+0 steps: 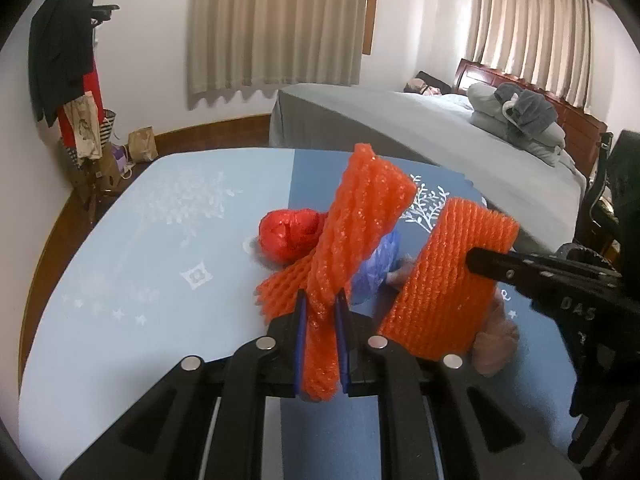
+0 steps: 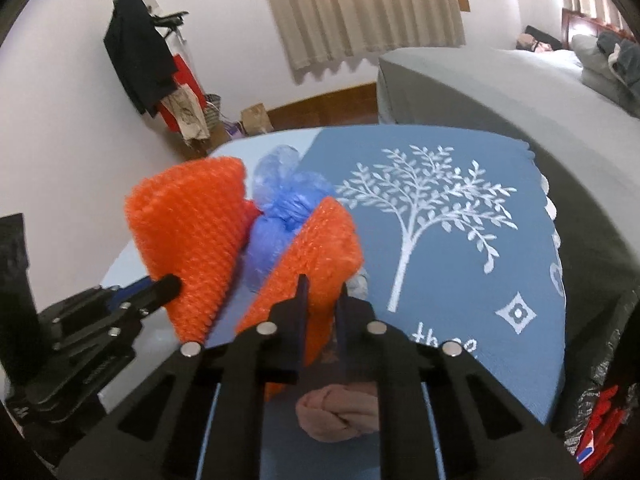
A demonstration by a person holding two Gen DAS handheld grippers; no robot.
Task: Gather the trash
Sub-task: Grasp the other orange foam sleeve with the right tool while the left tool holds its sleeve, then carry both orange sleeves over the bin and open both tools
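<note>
Blue bag [image 2: 280,216], red bag [image 1: 290,234], pink bag [image 2: 340,410] crowded mid-surface [image 1: 140,220]; bed [image 1: 400,128] behind. Left gripper [image 1: 322,316] clamped on orange foam net [image 1: 356,216]; right gripper [image 2: 322,300] clamped on second net [image 2: 316,248], both lifted.

Rough orange foam netting [image 1: 360,224], glossy crinkled red plastic bag [image 1: 288,232], matt printed tablecloth [image 1: 140,240].

Both tools are matte black plastic — the left gripper [image 1: 322,312] carries blue finger pads [image 1: 301,332] and four round silver studs behind them; the right gripper [image 2: 322,296] bears embossed letters "DAS" on its side.
</note>
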